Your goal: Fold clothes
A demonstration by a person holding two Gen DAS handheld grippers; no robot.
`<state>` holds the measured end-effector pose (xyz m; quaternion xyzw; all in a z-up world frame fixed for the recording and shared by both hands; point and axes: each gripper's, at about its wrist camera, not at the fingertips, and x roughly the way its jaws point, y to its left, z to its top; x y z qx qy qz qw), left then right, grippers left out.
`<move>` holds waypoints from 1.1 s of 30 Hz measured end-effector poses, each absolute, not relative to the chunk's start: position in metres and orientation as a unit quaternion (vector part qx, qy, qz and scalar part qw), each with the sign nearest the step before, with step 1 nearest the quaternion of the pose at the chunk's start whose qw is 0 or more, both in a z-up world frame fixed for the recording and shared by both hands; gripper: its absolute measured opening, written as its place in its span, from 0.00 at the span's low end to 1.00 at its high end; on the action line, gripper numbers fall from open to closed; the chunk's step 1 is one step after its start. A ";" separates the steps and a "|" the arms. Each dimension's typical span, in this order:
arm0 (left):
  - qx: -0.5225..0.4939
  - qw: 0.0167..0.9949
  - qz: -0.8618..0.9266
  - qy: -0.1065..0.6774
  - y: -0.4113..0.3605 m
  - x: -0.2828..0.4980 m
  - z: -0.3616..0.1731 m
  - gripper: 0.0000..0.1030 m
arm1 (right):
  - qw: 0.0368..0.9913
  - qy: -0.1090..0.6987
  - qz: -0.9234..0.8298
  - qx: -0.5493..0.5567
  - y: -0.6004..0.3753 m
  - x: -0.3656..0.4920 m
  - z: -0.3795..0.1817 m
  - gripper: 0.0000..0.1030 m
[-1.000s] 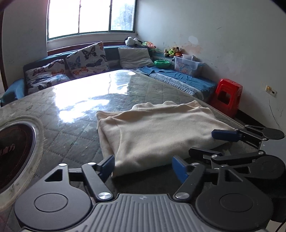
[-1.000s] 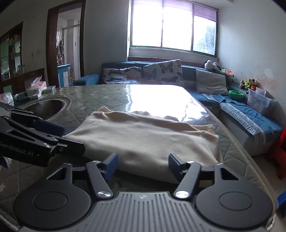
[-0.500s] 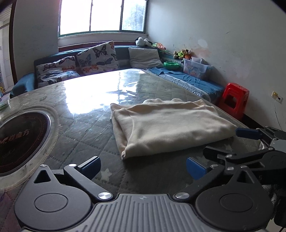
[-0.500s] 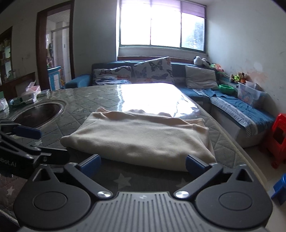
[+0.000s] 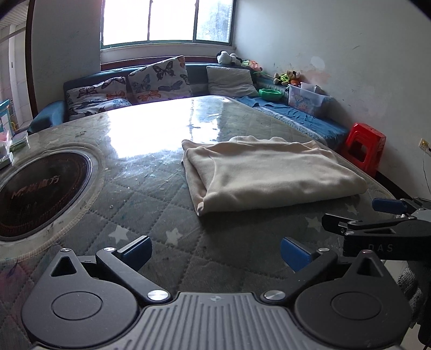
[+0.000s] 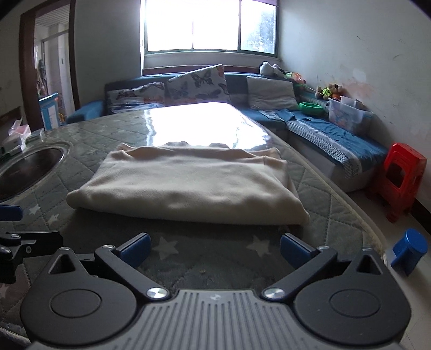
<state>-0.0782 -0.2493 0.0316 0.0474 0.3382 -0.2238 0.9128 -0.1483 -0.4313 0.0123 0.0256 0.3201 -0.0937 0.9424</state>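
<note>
Left wrist view: left gripper (image 5: 215,251), jaws spread wide, holding nothing; cream garment (image 5: 269,175), folded, lying flat on quilted table (image 5: 150,199) ahead, well apart from the fingers. Right wrist view: right gripper (image 6: 215,249), jaws likewise wide and unloaded; same garment (image 6: 188,183) just beyond; dark round inset (image 6: 27,169), possibly a cooktop, at left.

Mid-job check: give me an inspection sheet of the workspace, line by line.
Surface: quilted table cover under glossy film, round inset hob at left.
Job's things: cream garment lies folded, free of both grippers.
Clutter: small boxes at the table's far left edge.
Grippers: left gripper open; right gripper open, both short of the garment.
Cables: nothing seen on the table.
Surroundings: blue sofa, red stool, bright window.
</note>
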 end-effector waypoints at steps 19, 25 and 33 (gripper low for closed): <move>0.056 0.912 -0.213 0.347 -0.254 -0.096 0.024 1.00 | 0.940 0.325 -0.097 0.043 -0.429 -0.160 0.007 1.00; 0.061 0.912 -0.215 0.345 -0.258 -0.101 0.023 1.00 | 0.940 0.325 -0.096 0.048 -0.430 -0.164 0.005 1.00; 0.069 0.909 -0.222 0.345 -0.263 -0.108 0.023 1.00 | 0.940 0.324 -0.094 0.050 -0.429 -0.167 0.006 1.00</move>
